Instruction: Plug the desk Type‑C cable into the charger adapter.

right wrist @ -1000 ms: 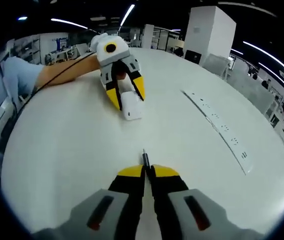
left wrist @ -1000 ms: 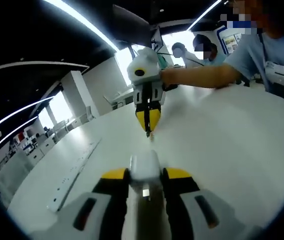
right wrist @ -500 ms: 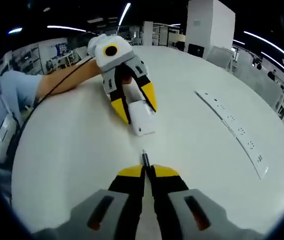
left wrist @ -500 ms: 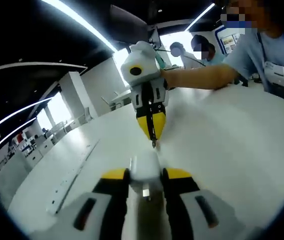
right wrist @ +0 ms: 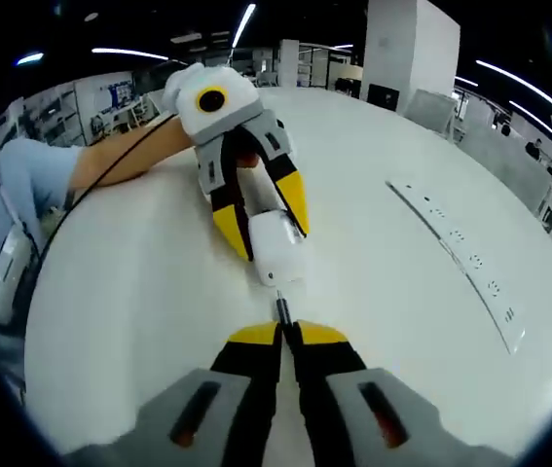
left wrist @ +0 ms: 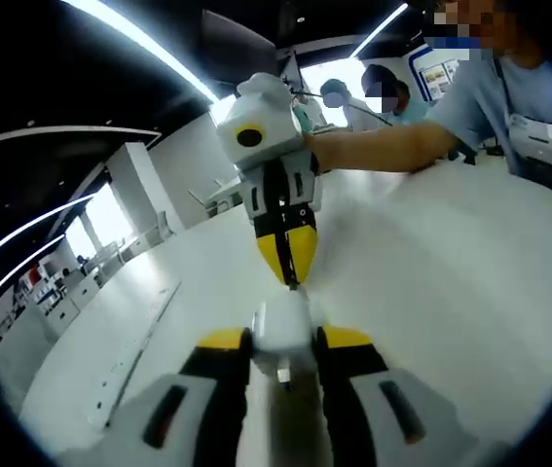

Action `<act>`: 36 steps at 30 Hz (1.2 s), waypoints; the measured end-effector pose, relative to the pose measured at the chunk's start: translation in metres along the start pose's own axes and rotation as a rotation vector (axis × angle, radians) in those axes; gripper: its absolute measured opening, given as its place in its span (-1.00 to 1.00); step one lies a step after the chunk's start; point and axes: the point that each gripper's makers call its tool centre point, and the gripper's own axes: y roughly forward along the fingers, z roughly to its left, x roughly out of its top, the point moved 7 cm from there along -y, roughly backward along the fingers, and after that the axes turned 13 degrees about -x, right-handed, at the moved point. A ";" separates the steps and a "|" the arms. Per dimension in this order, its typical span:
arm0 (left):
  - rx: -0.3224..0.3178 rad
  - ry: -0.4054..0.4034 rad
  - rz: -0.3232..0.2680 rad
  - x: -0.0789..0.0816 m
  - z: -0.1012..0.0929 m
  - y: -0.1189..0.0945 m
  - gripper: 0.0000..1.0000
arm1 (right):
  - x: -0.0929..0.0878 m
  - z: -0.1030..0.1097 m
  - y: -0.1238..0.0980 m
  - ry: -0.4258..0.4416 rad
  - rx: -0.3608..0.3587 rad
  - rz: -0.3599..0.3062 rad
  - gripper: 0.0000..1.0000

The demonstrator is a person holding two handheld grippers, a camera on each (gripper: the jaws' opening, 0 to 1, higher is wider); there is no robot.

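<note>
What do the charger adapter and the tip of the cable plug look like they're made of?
The charger adapter looks like glossy white moulded plastic: smooth, rounded corners, soft highlights. The cable plug held by the right gripper looks like a dark sleeve with a greyish, probably metal tip, though it is too small to be sure.

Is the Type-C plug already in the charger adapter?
Cannot tell: the plug tip meets the adapter face, but its depth is hidden.

No text can be read anywhere (the wall posters are too blurred).
</note>
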 end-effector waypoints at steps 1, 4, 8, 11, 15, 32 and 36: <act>-0.002 0.002 0.002 0.001 0.000 0.001 -0.43 | 0.000 0.000 0.000 -0.001 -0.001 0.002 -0.85; -0.006 0.006 0.005 0.001 0.001 0.001 -0.43 | 0.000 0.001 0.000 -0.001 0.000 0.005 -0.85; -0.007 0.004 0.004 0.001 0.002 0.001 -0.43 | 0.000 0.005 -0.001 -0.002 0.007 0.005 -0.85; -0.007 0.002 0.004 0.000 0.003 0.000 -0.43 | 0.000 0.008 -0.001 -0.005 0.012 0.010 -0.85; -0.006 0.004 0.007 0.001 0.003 0.001 -0.43 | 0.002 0.010 -0.002 -0.009 0.014 0.008 -0.85; -0.010 0.038 0.028 0.002 0.001 0.004 -0.42 | 0.004 0.011 0.000 -0.009 0.026 0.012 -0.85; -0.009 0.047 0.037 0.002 0.001 0.004 -0.42 | 0.005 0.010 0.000 -0.006 0.030 0.015 -0.85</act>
